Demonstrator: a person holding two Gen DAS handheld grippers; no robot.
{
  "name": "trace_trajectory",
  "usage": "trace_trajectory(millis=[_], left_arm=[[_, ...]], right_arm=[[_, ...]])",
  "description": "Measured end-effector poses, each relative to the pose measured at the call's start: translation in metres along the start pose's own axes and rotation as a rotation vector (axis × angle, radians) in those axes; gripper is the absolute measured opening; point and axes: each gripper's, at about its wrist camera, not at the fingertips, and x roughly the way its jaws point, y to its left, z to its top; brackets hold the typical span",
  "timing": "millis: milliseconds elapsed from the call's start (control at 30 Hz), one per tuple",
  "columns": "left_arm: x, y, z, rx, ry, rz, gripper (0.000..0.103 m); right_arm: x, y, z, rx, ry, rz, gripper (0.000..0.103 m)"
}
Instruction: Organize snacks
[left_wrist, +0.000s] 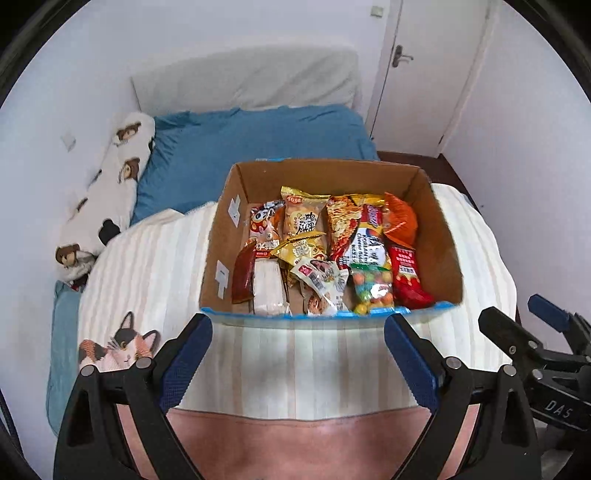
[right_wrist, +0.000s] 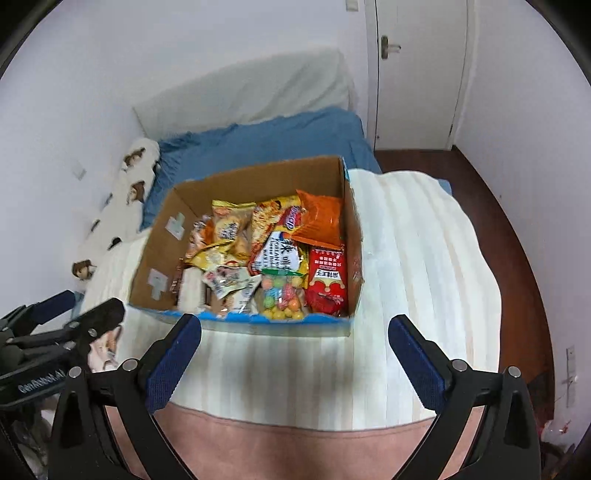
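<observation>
The snacks (left_wrist: 332, 254) were packed inside a cardboard box (left_wrist: 441, 236) on the striped blanket (left_wrist: 147, 266). Both the left gripper (left_wrist: 297, 354) and right gripper (right_wrist: 295, 350) were held spread and empty before it; nothing was seen between.

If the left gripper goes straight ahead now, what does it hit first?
Probably the near wall of the box. The open left gripper points at its blue edge, above the striped blanket; depth is hard to judge.

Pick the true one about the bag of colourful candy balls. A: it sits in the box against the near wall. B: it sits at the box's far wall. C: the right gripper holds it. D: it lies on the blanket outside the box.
A: the bag of candy balls lies inside the cardboard box, right behind its near edge, beside the red packet.
</observation>
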Motion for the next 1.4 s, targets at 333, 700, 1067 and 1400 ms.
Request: trace_trajectory(millis=[333, 700, 1067, 1400], left_arm=[[-0.072, -0.012, -0.05, 0.027, -0.132, 0.007, 0.103], [-0.147, -0.011, -0.089, 0.011, -0.268, 0.067, 0.103], [-0.164, -0.006, -0.096, -0.022, -0.292, 0.064, 0.103], [-0.139, -0.006, -0.081, -0.028, -0.28, 0.096, 0.103]], right_arm=[[-0.09, 0.011, -0.043, -0.049, -0.134, -0.004, 0.103], [-0.174, 0.018, -0.079, -0.085, -0.253, 0.009, 0.103], [-0.205, 0.021, -0.091, -0.118, -0.307, -0.005, 0.103], [-0.175, 0.005, -0.071, -0.072, -0.3, -0.039, 0.103]])
